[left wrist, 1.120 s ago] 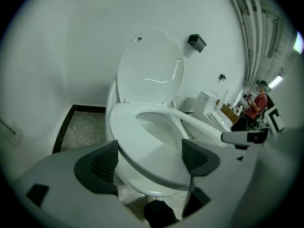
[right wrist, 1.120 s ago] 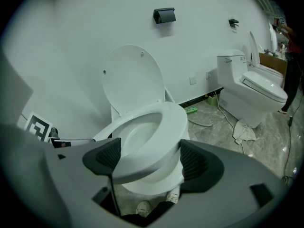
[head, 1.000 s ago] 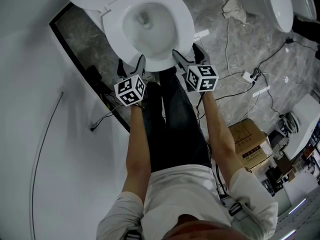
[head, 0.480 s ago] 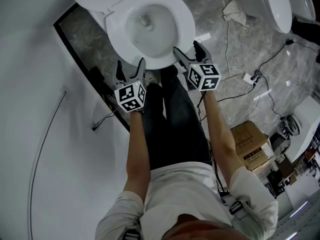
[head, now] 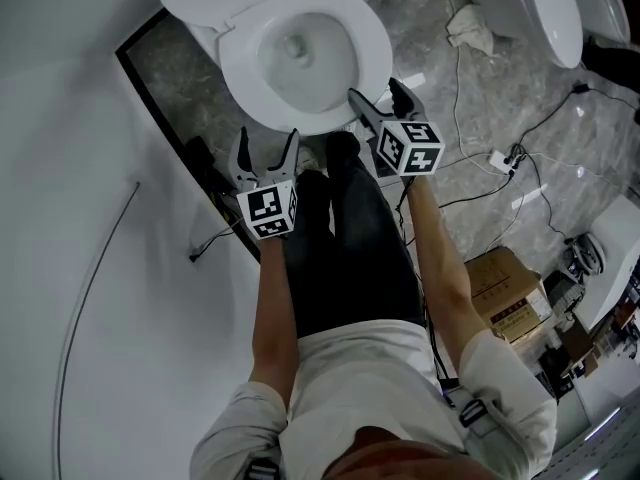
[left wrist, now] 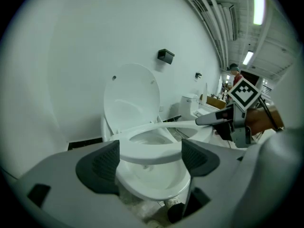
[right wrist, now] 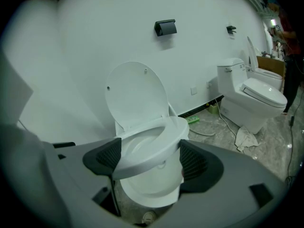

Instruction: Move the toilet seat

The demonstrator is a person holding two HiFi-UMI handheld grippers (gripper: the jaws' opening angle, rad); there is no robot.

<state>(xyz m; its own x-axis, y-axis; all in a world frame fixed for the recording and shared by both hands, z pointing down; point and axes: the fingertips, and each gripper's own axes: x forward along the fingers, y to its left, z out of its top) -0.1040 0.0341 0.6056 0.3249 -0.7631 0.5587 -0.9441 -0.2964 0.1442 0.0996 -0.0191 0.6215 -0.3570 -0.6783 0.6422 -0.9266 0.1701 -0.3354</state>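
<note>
Both grippers are open. Left gripper [head: 268, 140] is held just short of the toilet's front, jaws spread wide with nothing clamped. Right gripper [head: 375, 93] is at the front right edge of the bowl [right wrist: 152, 186], jaws also spread. The front of the toilet seat [right wrist: 142, 158] shows between its pads; contact cannot be resolved. Seat sits tilted, its front raised clear of the bowl rim. Lid [right wrist: 135, 91] stands upright against the wall. A second toilet [right wrist: 256, 96] stands well apart on the marble floor [head: 480, 108].
</note>
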